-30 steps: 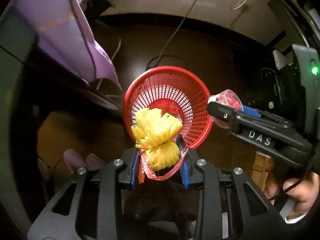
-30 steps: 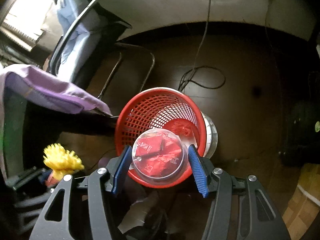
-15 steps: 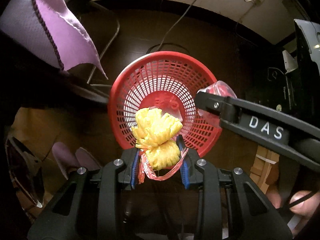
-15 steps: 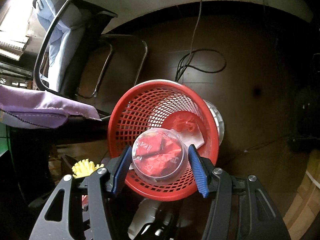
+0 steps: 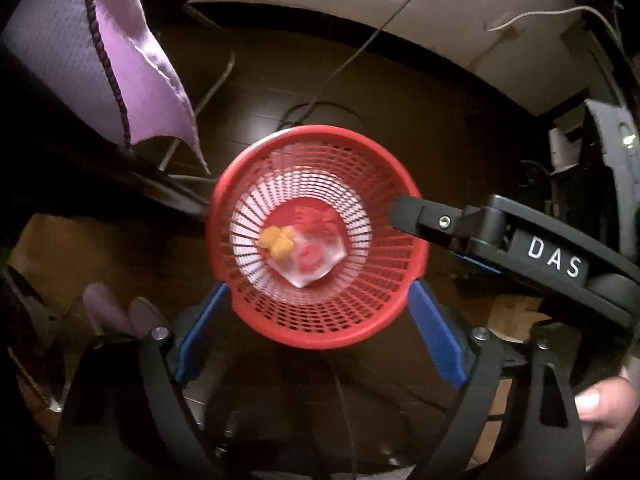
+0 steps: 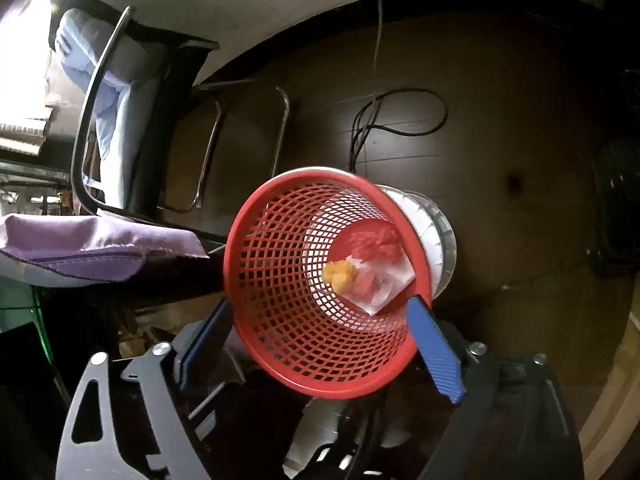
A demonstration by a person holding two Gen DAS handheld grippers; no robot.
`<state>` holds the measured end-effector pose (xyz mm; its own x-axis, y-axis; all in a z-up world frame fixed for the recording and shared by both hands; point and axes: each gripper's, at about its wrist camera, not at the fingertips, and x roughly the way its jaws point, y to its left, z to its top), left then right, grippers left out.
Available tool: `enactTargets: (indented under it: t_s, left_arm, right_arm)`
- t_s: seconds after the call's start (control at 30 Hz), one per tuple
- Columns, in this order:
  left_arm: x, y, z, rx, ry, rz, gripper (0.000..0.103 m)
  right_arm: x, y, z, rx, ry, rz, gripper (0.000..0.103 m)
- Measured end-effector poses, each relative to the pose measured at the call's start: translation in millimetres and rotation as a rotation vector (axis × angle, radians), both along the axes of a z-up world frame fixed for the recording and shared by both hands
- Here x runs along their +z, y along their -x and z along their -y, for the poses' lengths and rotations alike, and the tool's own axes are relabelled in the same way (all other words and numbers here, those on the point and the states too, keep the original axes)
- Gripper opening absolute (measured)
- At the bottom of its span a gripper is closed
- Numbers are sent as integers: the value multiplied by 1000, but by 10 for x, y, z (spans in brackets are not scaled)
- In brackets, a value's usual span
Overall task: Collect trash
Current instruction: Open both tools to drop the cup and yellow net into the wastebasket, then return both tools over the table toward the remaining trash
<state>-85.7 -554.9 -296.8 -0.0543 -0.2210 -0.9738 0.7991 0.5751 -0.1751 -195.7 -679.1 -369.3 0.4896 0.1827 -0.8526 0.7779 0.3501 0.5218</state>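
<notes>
The round red plastic mesh basket (image 5: 320, 332) stands on the dark floor below both grippers. The left gripper (image 5: 320, 332) and right gripper (image 6: 320, 344) are opening, nothing between their fingers. The yellow crumpled wrapper (image 5: 277, 242) and clear plastic cup of red scraps (image 6: 376, 276) lie at the basket's bottom; this drop looks finished.

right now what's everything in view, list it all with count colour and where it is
basket: 1, red mesh, on the dark floor below both claws
yellow trash piece: 1, yellow, at the basket bottom
clear wrapper with red contents: 1, clear and red, at the basket bottom beside the yellow piece
white object: 1, white, behind the basket's base
cloth: 1, purple, hanging over a dark edge, upper left
chair: 1, dark frame with pale blue fabric, far left
cables: several, dark, on the floor beyond the basket
left claw: 1, black with blue pads, opening, nothing between
right claw: 1, black with blue pads, opening, nothing between
hand: 1, lower right edge
</notes>
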Motion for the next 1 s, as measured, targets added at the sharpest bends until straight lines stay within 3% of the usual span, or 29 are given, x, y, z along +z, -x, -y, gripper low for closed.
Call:
enactTargets:
  t_s: [0.4, 0.53, 0.67, 0.77, 1.0]
  left_arm:
    - [175, -59, -88, 18, 11, -51, 93]
    - [346, 22, -132, -8, 16, -25, 93]
    - [627, 230, -179, -78, 40, 13, 93]
    - [1003, 404, -259, -129, 82, 73, 93]
    - [1984, 431, -804, -84, 229, 173, 93]
  right_arm:
    - [325, 95, -58, -6, 24, 48, 89]
    - [549, 151, -63, -25, 74, 57, 89]
    - [971, 294, -18, -74, 173, 74, 89]
    - [1301, 413, 13, -116, 225, 98, 89]
    - [2011, 425, -305, -80, 319, 193, 90]
